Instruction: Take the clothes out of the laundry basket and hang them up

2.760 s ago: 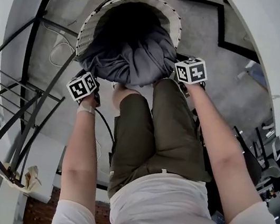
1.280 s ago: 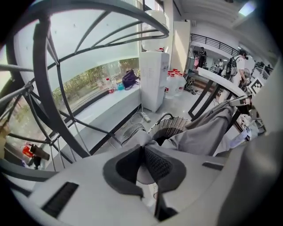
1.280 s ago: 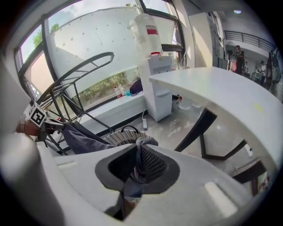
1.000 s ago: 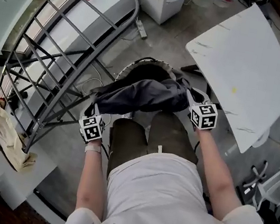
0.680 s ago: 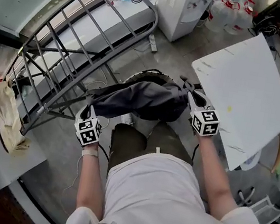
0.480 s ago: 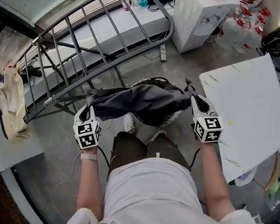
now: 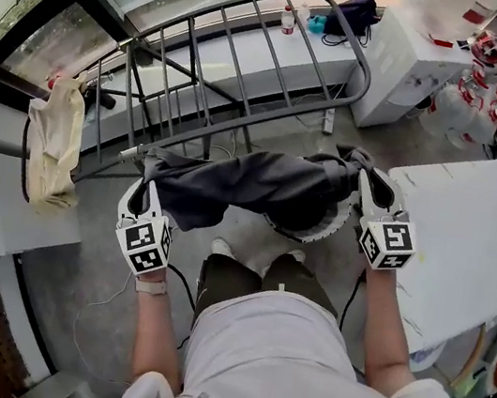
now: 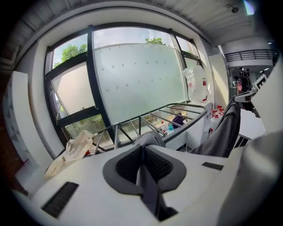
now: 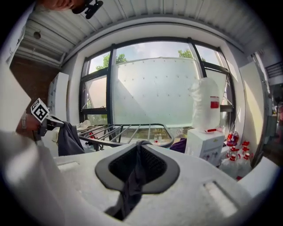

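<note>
Since a second ago both grippers have come up together, and the garment, which sagged low over the basket, now hangs higher and is stretched almost level between them. The left gripper has its jaws pressed together on one end of the dark grey fabric; in its own view a thin fold runs between the pads and out below them. The right gripper is closed in the same way on the other end, with a twisted strip of fabric pinched between its pads. The garment is in the air above the basket and hides most of it, so only a part of the perforated rim shows under its right half. Behind the garment stands the rack, with its curved near rail just beyond the fabric in the head view and its bars bare. A beige cloth hangs at the rack's left end, well apart from the left gripper. At the right, a white board lies beside the basket and close under the right gripper. Further back, past the right end of the rack, stands a white dispenser, with bottles with red caps near it. The person's legs are just below the garment.
</note>
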A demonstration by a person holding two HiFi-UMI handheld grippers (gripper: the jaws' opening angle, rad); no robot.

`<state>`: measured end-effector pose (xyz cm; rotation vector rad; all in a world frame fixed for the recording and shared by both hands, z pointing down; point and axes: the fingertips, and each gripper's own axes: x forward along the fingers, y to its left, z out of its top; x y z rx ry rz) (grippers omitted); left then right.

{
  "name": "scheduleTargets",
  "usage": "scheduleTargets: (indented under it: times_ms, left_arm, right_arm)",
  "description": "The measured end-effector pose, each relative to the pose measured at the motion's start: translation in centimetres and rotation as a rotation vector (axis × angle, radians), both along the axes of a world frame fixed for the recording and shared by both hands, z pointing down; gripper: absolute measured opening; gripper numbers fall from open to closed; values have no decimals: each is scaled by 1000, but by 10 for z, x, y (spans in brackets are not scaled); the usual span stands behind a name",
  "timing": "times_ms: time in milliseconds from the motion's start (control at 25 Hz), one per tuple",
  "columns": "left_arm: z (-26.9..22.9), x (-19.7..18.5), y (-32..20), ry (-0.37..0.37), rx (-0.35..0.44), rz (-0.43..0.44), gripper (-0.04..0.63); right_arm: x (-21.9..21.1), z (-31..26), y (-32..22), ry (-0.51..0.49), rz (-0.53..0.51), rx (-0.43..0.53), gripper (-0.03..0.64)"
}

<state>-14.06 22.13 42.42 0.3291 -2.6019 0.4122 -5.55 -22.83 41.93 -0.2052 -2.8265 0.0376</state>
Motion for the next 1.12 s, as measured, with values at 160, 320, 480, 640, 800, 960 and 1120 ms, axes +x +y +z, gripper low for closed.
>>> scheduleTargets:
  times_ms: [160, 320, 480, 640, 800, 960, 1120]
  left_arm:
    - [-32, -7, 28, -66, 6, -9, 18]
    - [-64, -17, 61, -134, 12, -4, 18]
    - [-99, -26, 103, -231, 10, -36, 18]
    - [-134, -44, 143, -327, 6, -44, 18]
    - [-169, -65, 174, -410, 31, -19, 18]
    - [-202, -95, 194, -488, 52, 10, 18]
    - [-215, -130, 200, -501, 58, 41, 18]
  right_arm:
    - [-19, -36, 34, -61, -24, 54, 32]
    - [-34, -74, 71, -134, -9, 74, 32]
    - [-46, -114, 94, -217, 38, 121, 32]
    - [-64, -155, 114, -299, 91, 170, 32]
    - [-86, -191, 135, -374, 129, 216, 32]
    - [-113, -225, 154, -441, 147, 266, 32]
    - [-152, -252, 168, -481, 137, 280, 32]
